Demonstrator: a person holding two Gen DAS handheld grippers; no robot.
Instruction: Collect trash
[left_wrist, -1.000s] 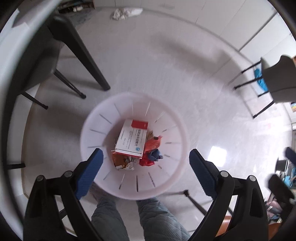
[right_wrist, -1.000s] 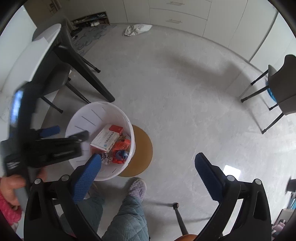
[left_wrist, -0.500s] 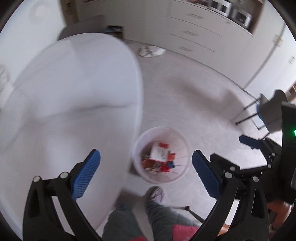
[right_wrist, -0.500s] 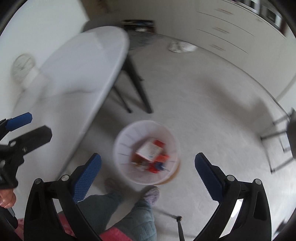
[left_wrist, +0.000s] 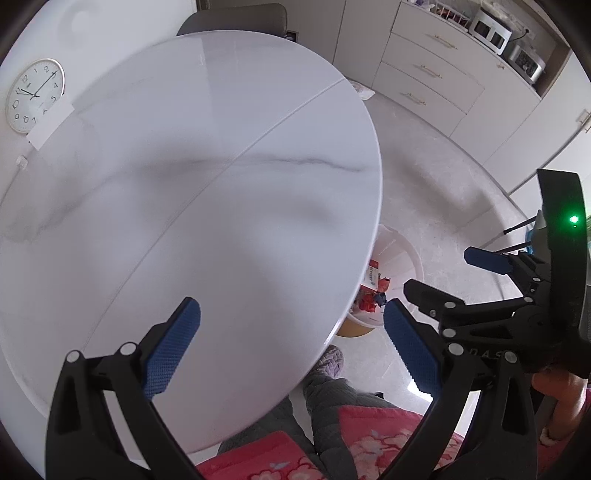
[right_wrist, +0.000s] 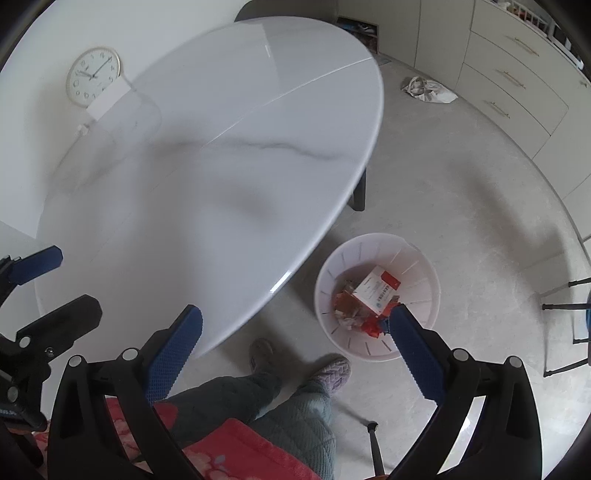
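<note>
We are looking at the trash already lying in the round white slotted plastic bin (right_wrist: 376, 299) on the pale grey floor (right_wrist: 461, 177), just beside the table's near edge: a white-and-red cardboard box (right_wrist: 376, 290) is sitting tilted on top of crumpled red and orange wrappers (right_wrist: 345, 302). We are judging all of it as light. The box looks stiff but crushable, so we would be taking it across its two flat faces; the wrappers look thin, soft and a little slippery, best pinched at a bunched fold rather than on a flat sheet. Nothing here looks fragile.

The bin looks light too and likely to tip, and it is standing partly over a round tan mat (left_wrist: 354, 328).

Above it the white marble-patterned oval tabletop (left_wrist: 184, 192) is showing no litter in either view. A crumpled white bag (right_wrist: 428, 90) is lying on the floor well apart, near the pale drawer cabinets (right_wrist: 517, 85); we judge it soft and limp, to be gathered at a bunched edge, if it counts as trash at all.

Our left gripper (left_wrist: 291, 336) is hanging spread wide over the table edge with nothing between its blue pads, and our right gripper (right_wrist: 295, 339) is spread the same way, empty, above the person's quilted trouser legs (right_wrist: 288, 402).
</note>
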